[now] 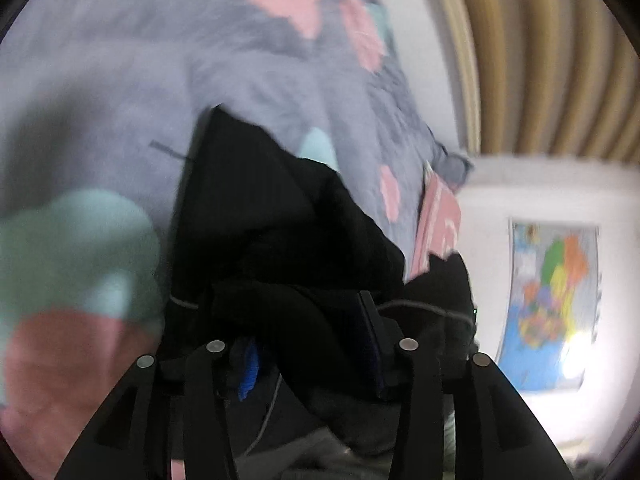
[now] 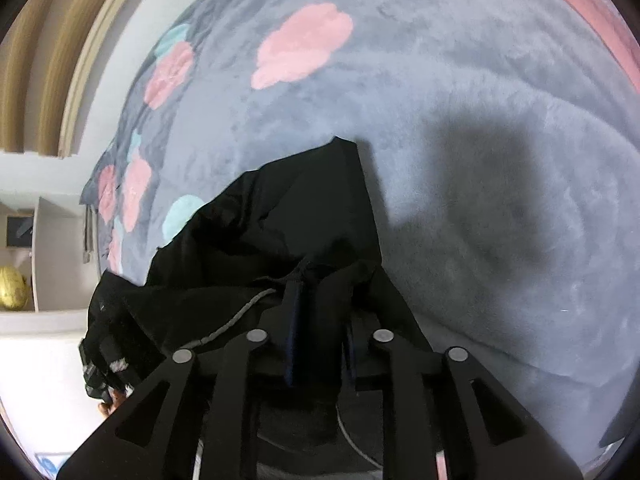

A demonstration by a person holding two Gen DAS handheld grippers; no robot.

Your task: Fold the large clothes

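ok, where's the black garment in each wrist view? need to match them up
Left wrist: the black fabric garment fills the lower centre, running down between the tongs.
Right wrist: it lies centre to lower left, one corner pointing up.
Shared landmark: the grey plush blanket with pink and teal flowers beneath it.

Two wrist fisheyes, close over a bed

Each looks forward and down along its gripper's fingers; both share the black crumpled garment (image 1: 280, 216) (image 2: 280, 216) on the grey fleece blanket with pink flowers (image 1: 248, 72) (image 2: 460, 100). The left view seems blurred.
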